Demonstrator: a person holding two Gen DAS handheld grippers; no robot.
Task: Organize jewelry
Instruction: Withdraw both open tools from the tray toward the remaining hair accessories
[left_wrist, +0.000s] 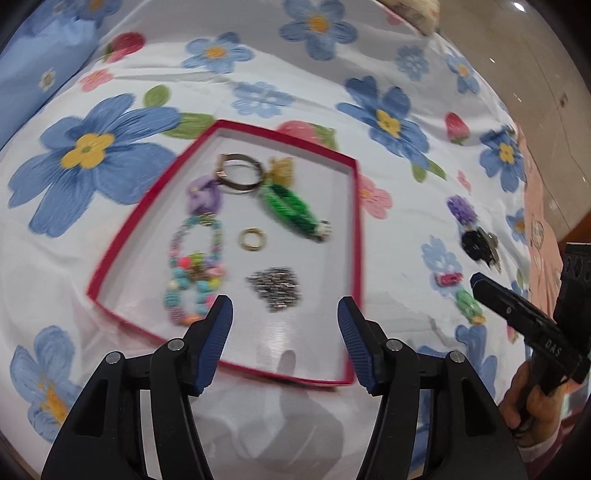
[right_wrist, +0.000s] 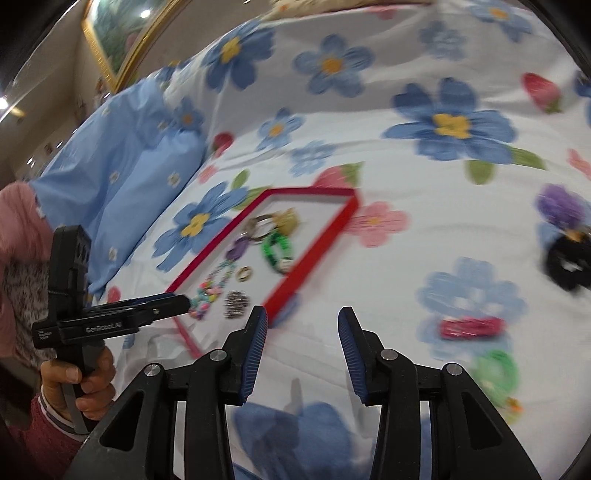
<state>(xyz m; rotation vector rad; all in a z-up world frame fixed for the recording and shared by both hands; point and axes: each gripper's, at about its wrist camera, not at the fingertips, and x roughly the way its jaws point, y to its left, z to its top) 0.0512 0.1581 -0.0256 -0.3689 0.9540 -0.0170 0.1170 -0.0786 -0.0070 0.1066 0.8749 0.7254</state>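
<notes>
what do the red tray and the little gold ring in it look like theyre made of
Shallow red-rimmed tray: likely cardboard, with thin straight walls and a smooth, faintly glossy white floor. Small gold ring: looks like polished metal, a shiny yellow band, though blur leaves plastic possible.

The left gripper (left_wrist: 285, 314) is showing two black plastic fingers (left_wrist: 207, 350), each faced with a ribbed dark-blue pad and pinned by round silver screws at its linkage joints. Behind the fingers, triangular cut-outs are opening through the black frame. The right gripper (right_wrist: 303, 325) is wearing the same build: black arms, ribbed blue pads (right_wrist: 255, 350), silver pivot screws. Seen from the side, each tool is carrying white lettering along its black body and a boxy black block with round holes standing above the handle. Below the left tool's handle, the person's sleeve (right_wrist: 55, 417) is showing dark pink knit with a pale striped cuff.
</notes>
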